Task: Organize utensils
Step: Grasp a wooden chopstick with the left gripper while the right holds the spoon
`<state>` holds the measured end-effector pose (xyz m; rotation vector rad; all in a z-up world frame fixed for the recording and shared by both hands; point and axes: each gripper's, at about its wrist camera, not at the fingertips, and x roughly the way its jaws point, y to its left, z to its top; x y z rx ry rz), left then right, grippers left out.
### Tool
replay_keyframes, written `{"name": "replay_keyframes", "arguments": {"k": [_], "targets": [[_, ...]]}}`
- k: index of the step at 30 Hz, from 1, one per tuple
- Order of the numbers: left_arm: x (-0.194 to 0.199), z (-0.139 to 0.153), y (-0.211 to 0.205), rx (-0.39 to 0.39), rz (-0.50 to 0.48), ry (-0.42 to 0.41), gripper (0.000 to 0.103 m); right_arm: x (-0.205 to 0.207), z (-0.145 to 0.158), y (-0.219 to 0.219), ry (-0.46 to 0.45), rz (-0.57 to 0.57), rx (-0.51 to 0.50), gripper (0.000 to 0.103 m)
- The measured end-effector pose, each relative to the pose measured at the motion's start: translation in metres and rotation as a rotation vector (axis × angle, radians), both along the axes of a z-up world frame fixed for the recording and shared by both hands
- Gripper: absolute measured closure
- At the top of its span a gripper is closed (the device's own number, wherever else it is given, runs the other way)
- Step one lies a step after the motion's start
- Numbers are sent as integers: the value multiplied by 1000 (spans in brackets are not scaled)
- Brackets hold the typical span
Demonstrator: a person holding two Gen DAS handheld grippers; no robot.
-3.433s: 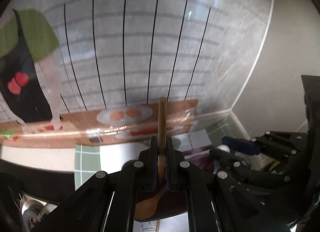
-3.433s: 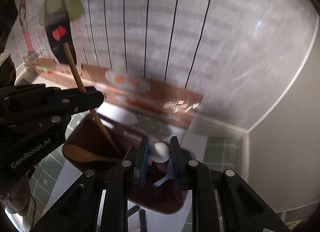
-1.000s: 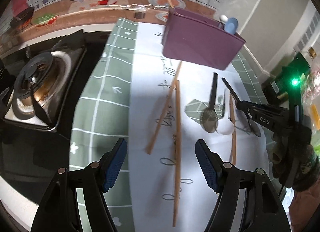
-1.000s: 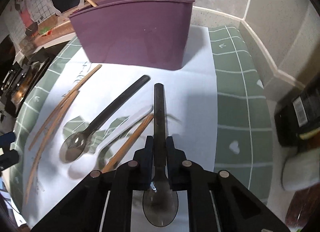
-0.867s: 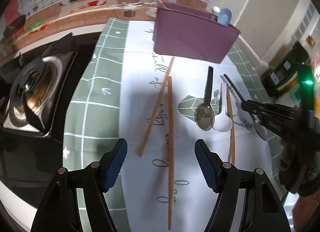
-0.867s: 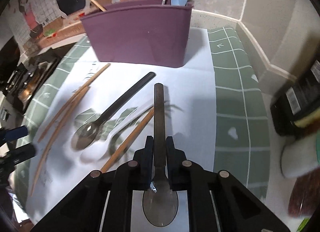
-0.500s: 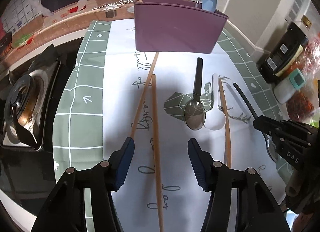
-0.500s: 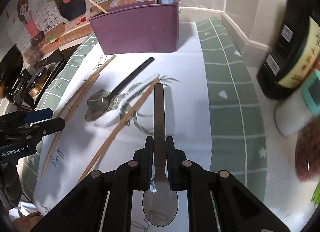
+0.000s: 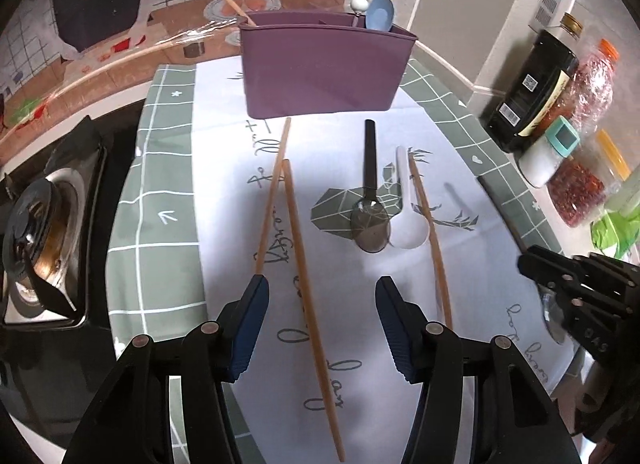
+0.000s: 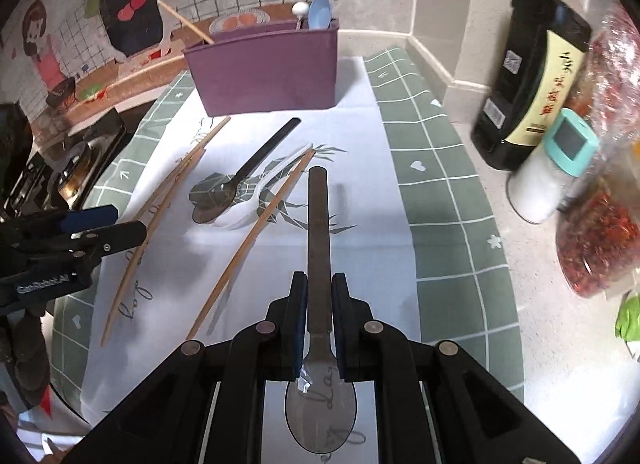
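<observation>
A purple utensil holder [image 9: 326,64] stands at the far end of the white mat [image 9: 224,144], with a wooden stick, a white knob and a blue spoon in it. It also shows in the right wrist view [image 10: 264,68]. My left gripper [image 9: 318,296] is open over two long chopsticks [image 9: 298,240]. A third chopstick [image 9: 430,232], a black-handled spoon [image 9: 370,200] and a white spoon [image 9: 406,216] lie to the right. My right gripper [image 10: 318,296] is shut on a dark-handled metal spoon [image 10: 319,232], bowl toward the camera.
A gas burner [image 9: 36,224] sits at the left. A dark sauce bottle [image 10: 528,76], a white shaker with a teal lid [image 10: 552,168] and bags of red chilli [image 10: 596,248] stand at the right by the wall.
Both grippers pulled back from the holder. The right one took the metal spoon and lifted it toward the near right. The left one is now empty, open, and has narrowed over the chopsticks.
</observation>
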<state>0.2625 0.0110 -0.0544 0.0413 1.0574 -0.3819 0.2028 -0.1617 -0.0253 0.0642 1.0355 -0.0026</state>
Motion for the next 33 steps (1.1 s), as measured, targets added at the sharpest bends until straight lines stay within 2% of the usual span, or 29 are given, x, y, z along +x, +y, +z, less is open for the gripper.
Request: {"name": "replay_keyframes", "arguments": {"k": [6,7,10,14,16,23,28,31,33], "targets": [[-7,4,15,-60,13,-12,50,-6,1,-5,-11,29,12,92],[-5,3,16,-71,12,-5,62,-7,-1,-5,-7,32,14,92],[8,-2,13,-66,25,43,77,-11,-7,-10,7,53,23,92],[28,-8,3,-11,45,72,78,-16,-16,-19,18,66,42,92],[42,-15,-1,-11,74,129,78,-15,-21,-23,29,79,53,92],[76,-37,-16,65,139,233,78,-8,-27,-28,21,137,80,92],[86,-39,-30,138,151,224,78,-3,-29,-29,24,175,92,92],[86,-40,-38,173,147,197,89,0,-30,-29,23,191,92,92],[84,-39,-39,158,151,190,93,3,-31,-30,26,196,94,92]]}}
